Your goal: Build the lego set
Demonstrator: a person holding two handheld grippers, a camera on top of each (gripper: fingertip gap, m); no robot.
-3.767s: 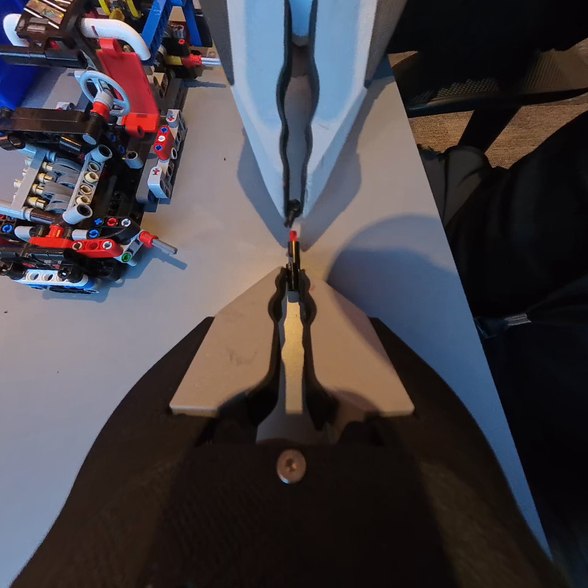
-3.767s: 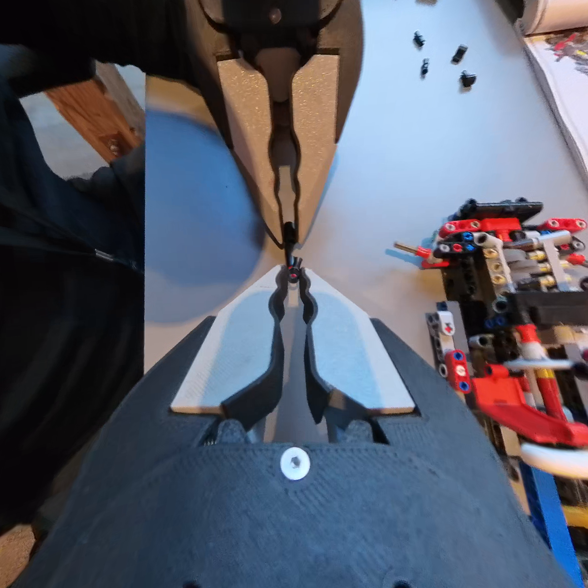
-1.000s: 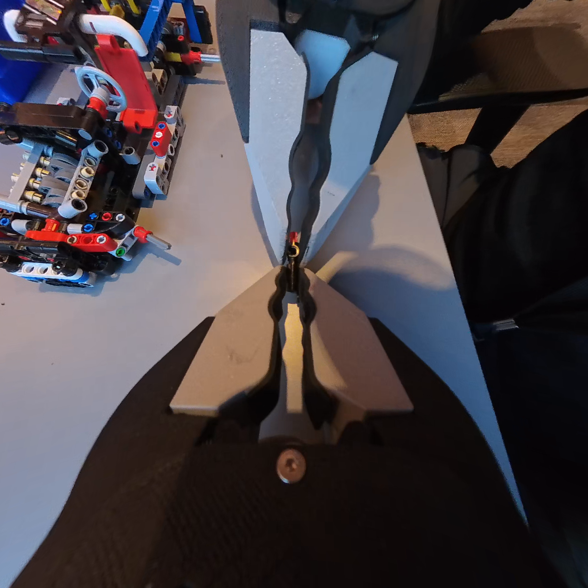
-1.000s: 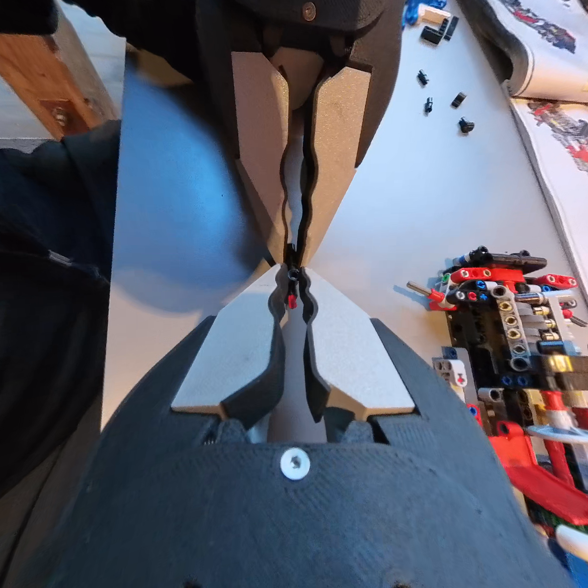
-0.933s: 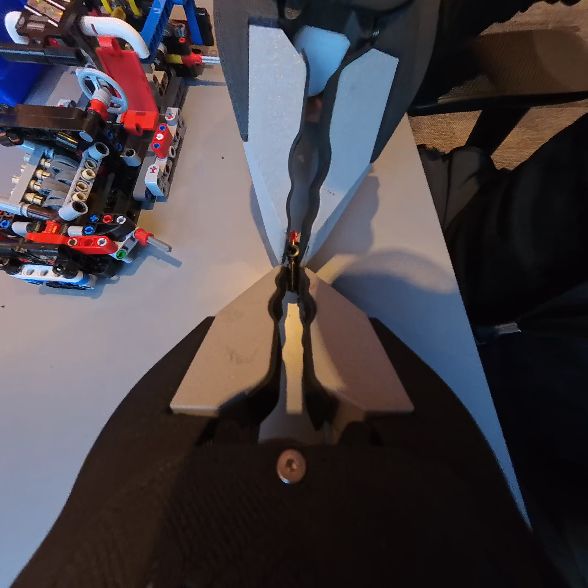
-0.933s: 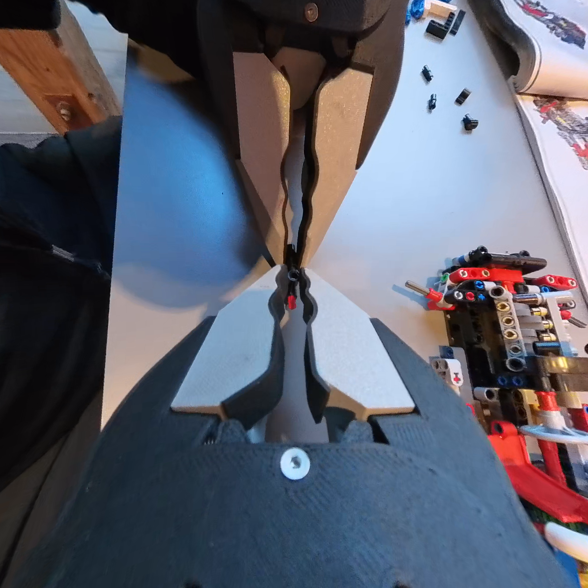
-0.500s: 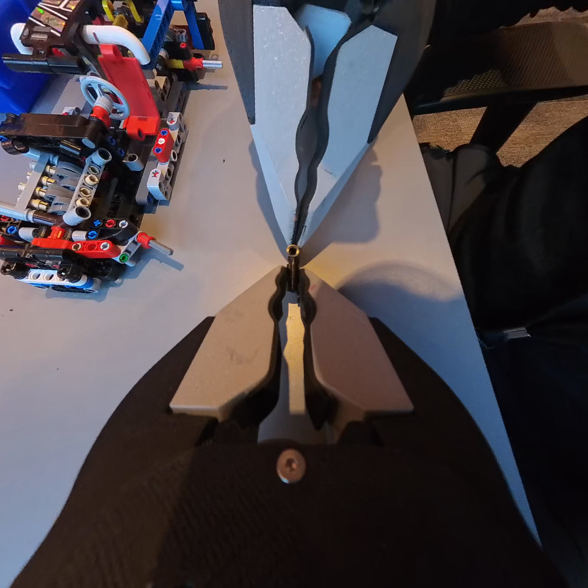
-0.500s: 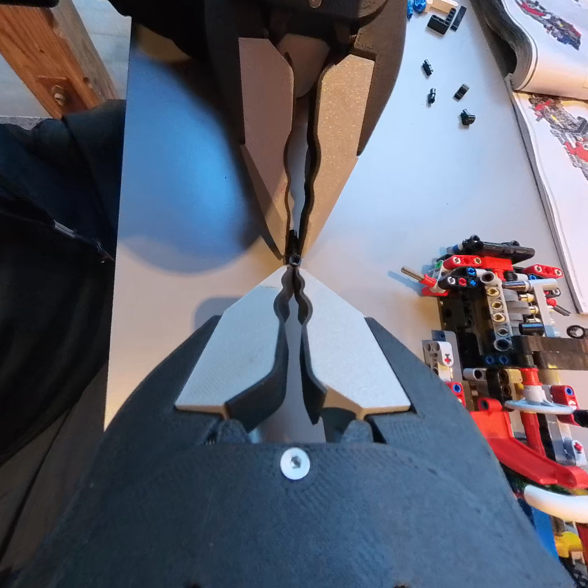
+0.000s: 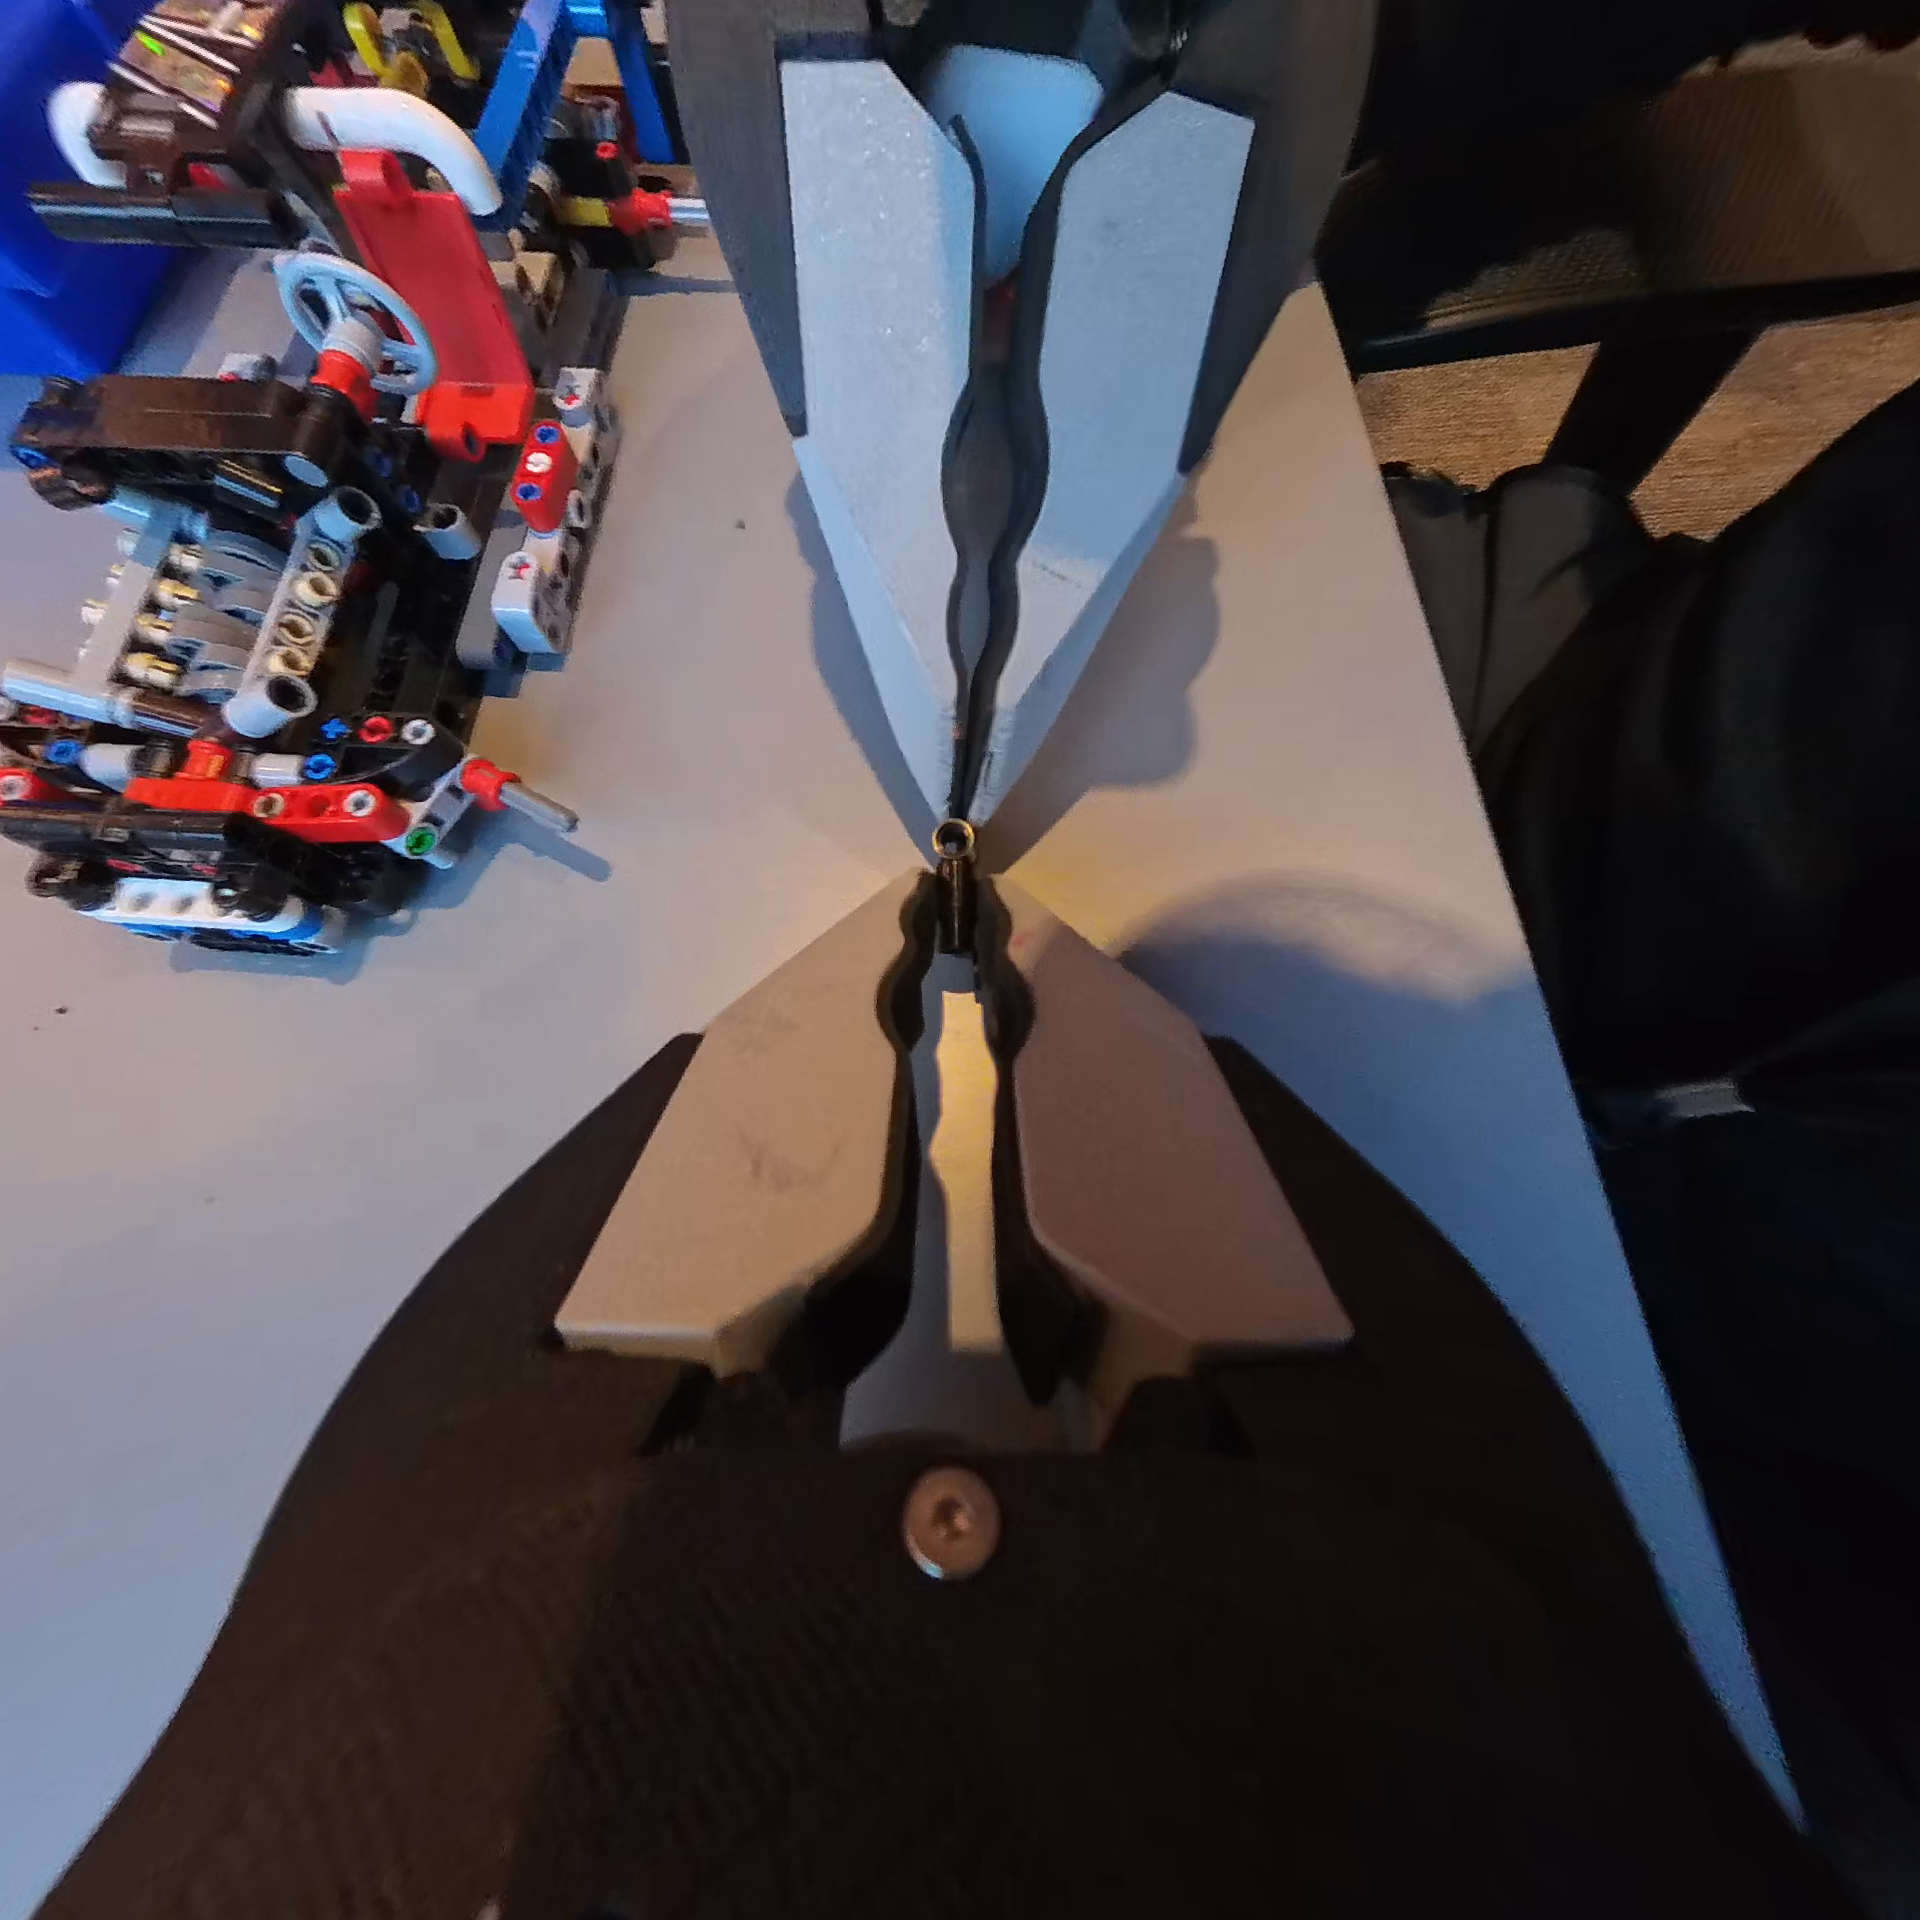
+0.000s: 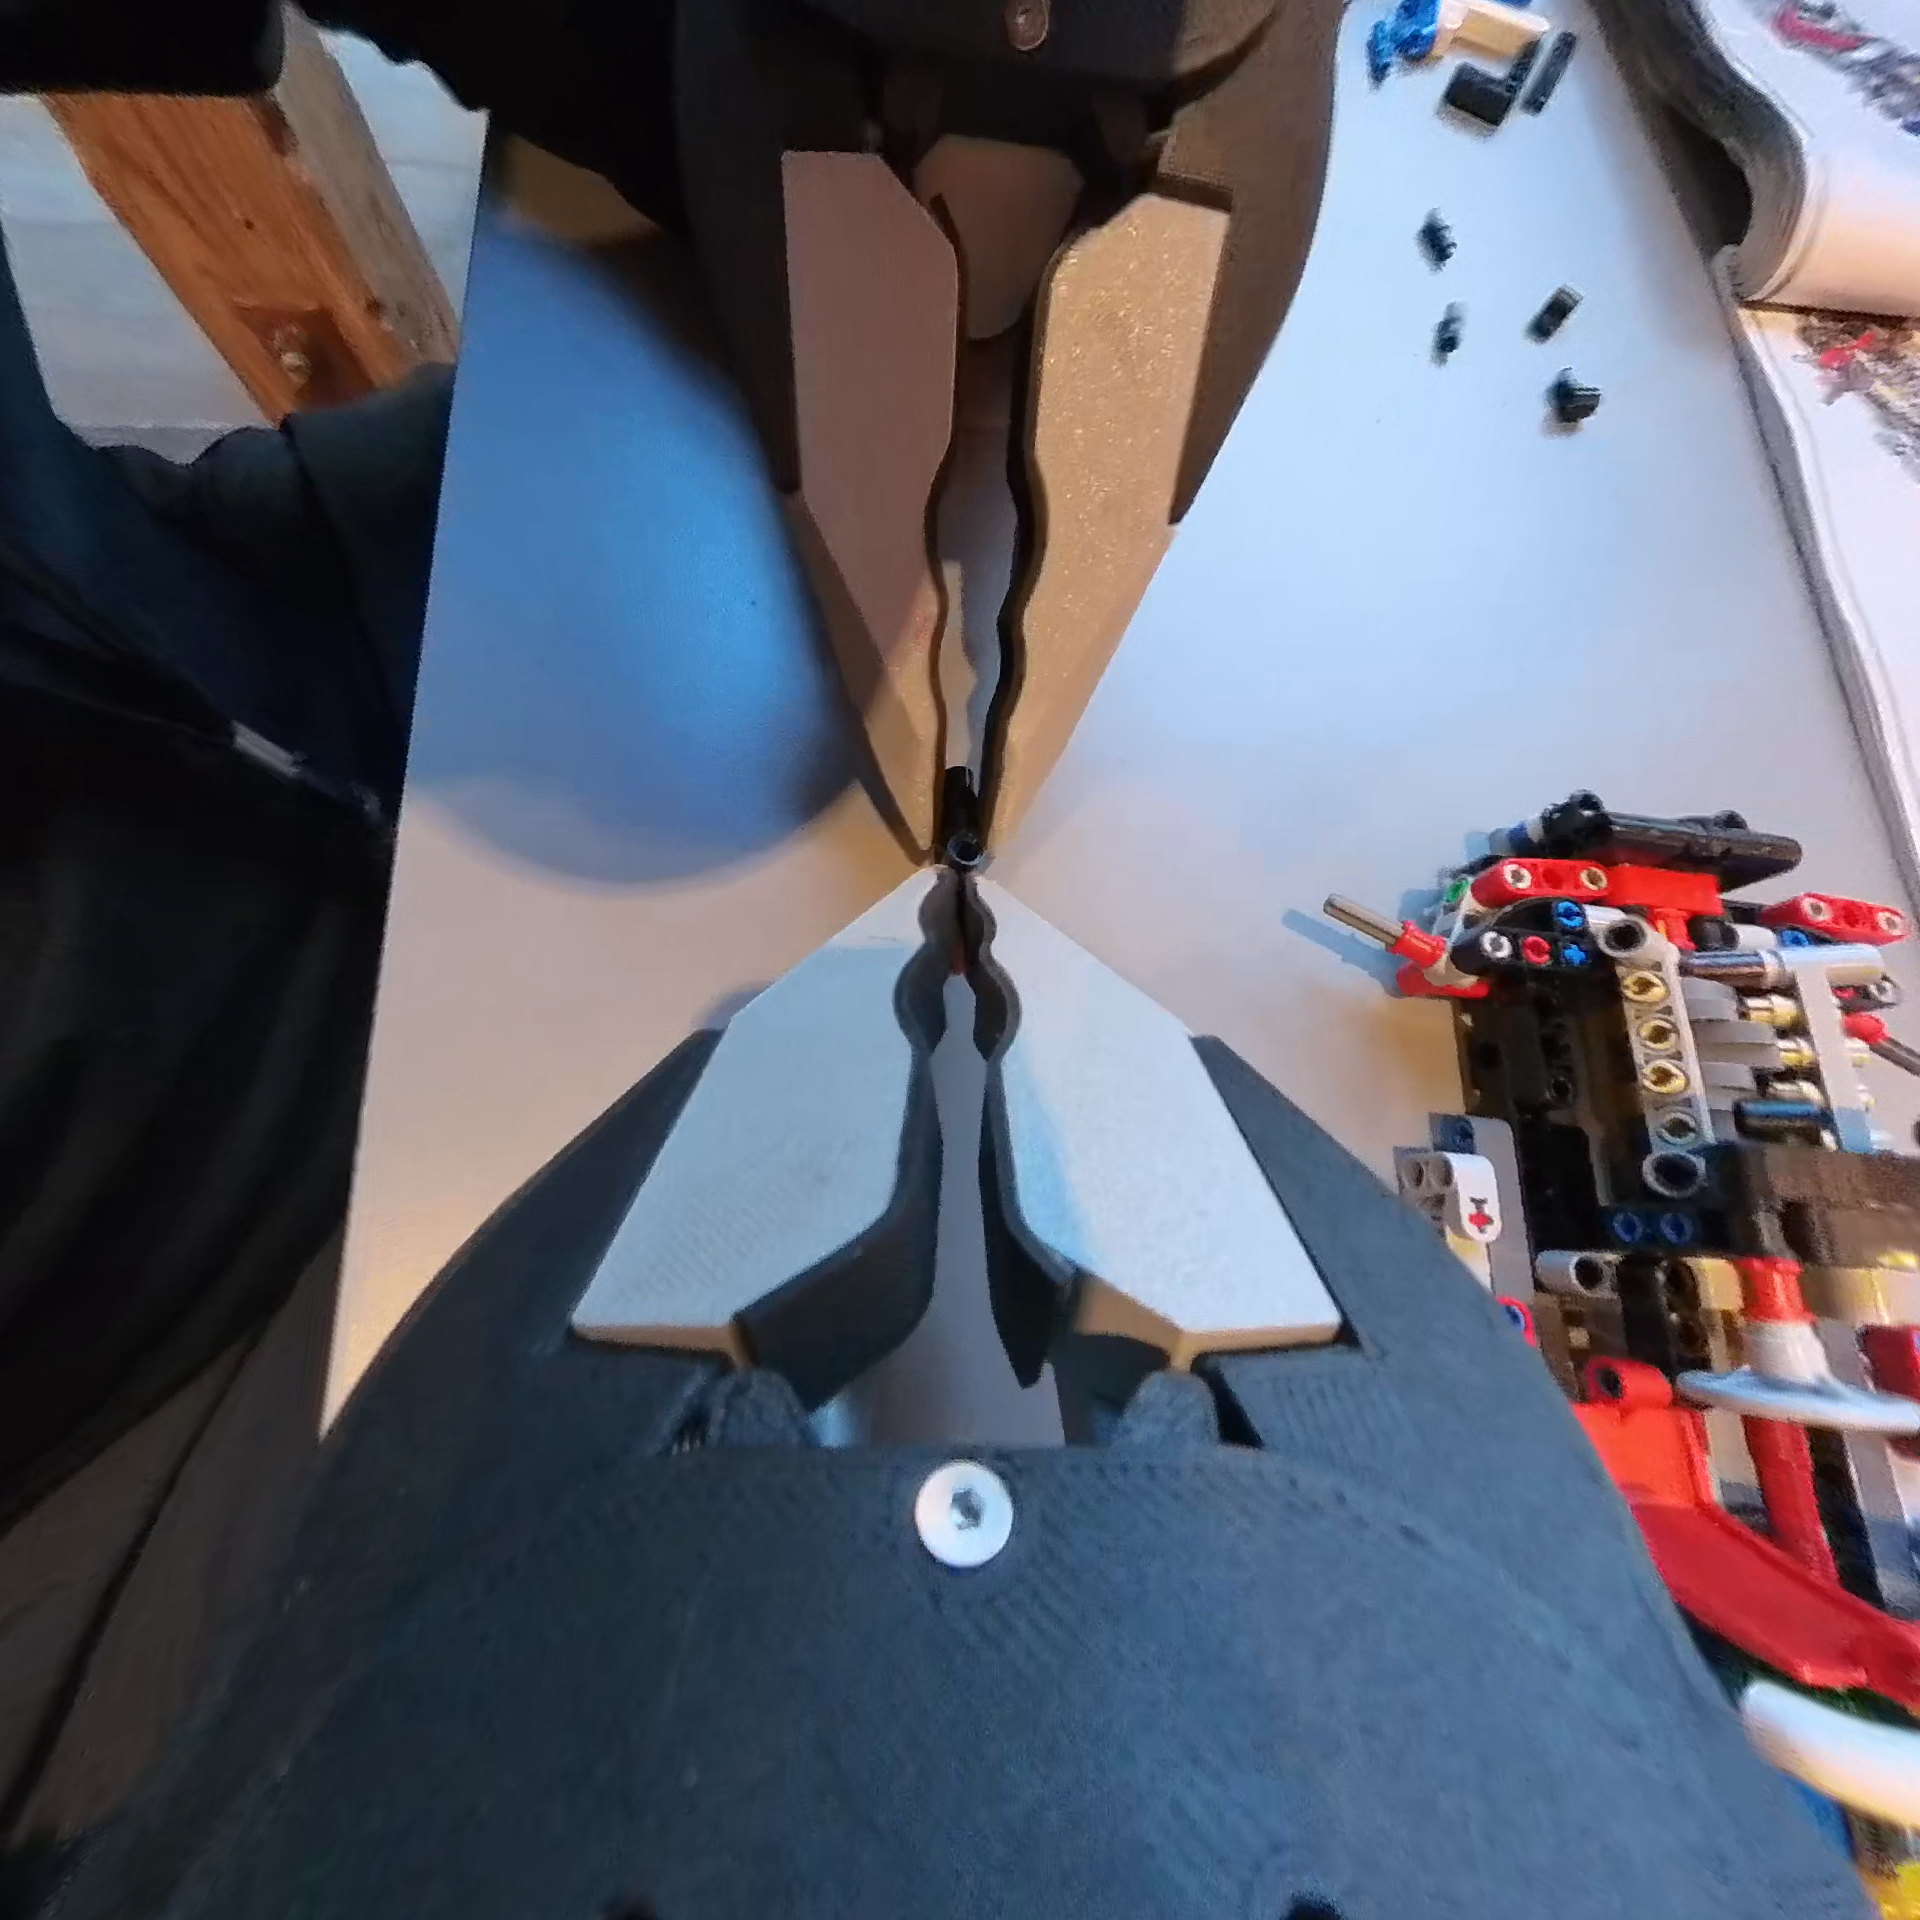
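Observation:
My left gripper is shut on a small black connector whose open ring end sticks out past the fingertips. My right gripper points at it tip to tip, almost touching the ring. In the right wrist view my right gripper is shut, with a sliver of a small red pin showing between its pads. The left gripper holds the black connector just beyond. Both hover over the grey table. The part-built Lego vehicle stands to the left.
The vehicle also shows in the right wrist view. Loose small black pieces and an open instruction booklet lie beyond it. A blue bin stands behind the model. The table edge and a person's dark clothing are close by. Less than 4 cm separates the two grippers' tips.
The red pin no longer sticks out of the black connector; its end now shows an open hole. My right gripper has drawn back slightly with the red pin between its fingers.

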